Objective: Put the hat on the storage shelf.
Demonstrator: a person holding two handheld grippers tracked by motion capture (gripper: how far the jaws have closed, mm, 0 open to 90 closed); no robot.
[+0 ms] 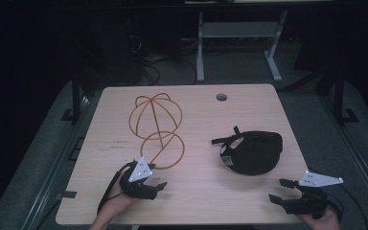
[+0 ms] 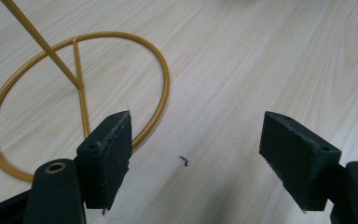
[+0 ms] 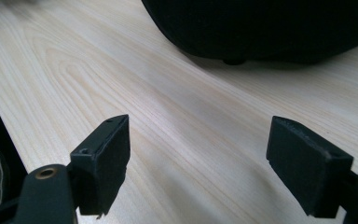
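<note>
On the left of the surface (image 1: 100, 191) the left gripper (image 1: 154, 188) sits with jaws apart and empty, its near jaw just beside the base ring of the wire stand (image 1: 155, 127); the stand rises from that ring up and away toward the far edge, its dome above. Right of centre lies the black cap (image 1: 254, 152), crown down as far as I can tell, strap toward the stand; the right gripper (image 1: 278, 191), jaws also apart and empty, waits near the front right corner, and the cap lies ahead of it, so this hand looks the nearer one to lift the cap across.
</note>
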